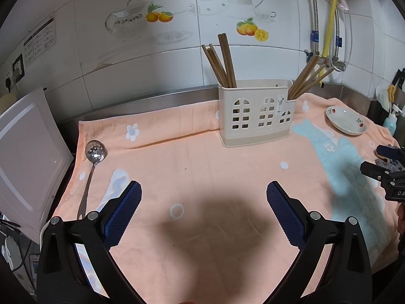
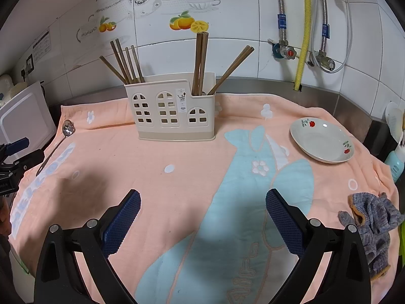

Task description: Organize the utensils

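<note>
Two tools hang over the counter, and both are wide open with nothing between their blue pads. The left tool holds nothing and touches nothing. Under it lies the peach towel, with a dark shadow on it. The right tool is just as wide open and empty. It hangs over the big blue fish shape on the towel.

A cream holder with little window holes stands upright at the back of the towel, near the tiled wall. Brown chopsticks lean in its left part. More chopsticks stick up from its lower right part, and some tilt out to the right.

One shiny spoon with holes lies flat on the left edge of the towel, well apart from the holder. Its long handle points toward the left tool, and its round end points toward the wall.

A white dish with red flowers sits on the right side of the towel. A grey knit glove lies crumpled near the right tool. A white board leans at the far left, beside the towel.
</note>
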Demonstrator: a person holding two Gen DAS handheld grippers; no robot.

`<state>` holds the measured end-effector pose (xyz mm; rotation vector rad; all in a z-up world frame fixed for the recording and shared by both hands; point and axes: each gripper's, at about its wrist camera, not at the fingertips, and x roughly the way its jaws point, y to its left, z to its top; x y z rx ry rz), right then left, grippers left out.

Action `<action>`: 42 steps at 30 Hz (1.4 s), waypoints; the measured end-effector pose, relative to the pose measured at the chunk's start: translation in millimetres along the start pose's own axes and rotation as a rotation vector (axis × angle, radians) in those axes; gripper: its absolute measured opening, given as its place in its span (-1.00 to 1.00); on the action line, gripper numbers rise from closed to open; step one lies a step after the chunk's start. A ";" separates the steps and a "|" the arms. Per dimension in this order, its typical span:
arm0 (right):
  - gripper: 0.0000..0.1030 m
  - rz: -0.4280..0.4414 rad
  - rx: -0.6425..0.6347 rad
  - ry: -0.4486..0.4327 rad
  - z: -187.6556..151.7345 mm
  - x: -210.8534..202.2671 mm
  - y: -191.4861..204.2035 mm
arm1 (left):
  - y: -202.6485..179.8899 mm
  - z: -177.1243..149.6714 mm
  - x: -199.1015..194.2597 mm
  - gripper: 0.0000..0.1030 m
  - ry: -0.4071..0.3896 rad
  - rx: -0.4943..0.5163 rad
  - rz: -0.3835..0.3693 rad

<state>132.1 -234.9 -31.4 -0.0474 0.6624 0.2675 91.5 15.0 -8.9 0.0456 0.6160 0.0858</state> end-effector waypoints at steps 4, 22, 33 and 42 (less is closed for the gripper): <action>0.86 0.000 -0.002 -0.001 -0.1 -0.1 0.5 | -1.8 -0.6 0.2 0.90 0.001 0.006 0.015; 0.86 0.005 -0.012 -0.006 -1.1 -0.8 2.7 | -10.1 -3.7 -1.4 0.90 -0.003 0.046 0.044; 0.86 0.006 -0.012 -0.007 -1.6 -1.0 3.4 | -12.1 -5.0 -5.7 0.90 -0.023 0.043 0.021; 0.86 0.008 -0.008 -0.005 -3.7 -0.6 3.2 | -12.0 -4.9 -4.7 0.90 -0.017 0.040 0.026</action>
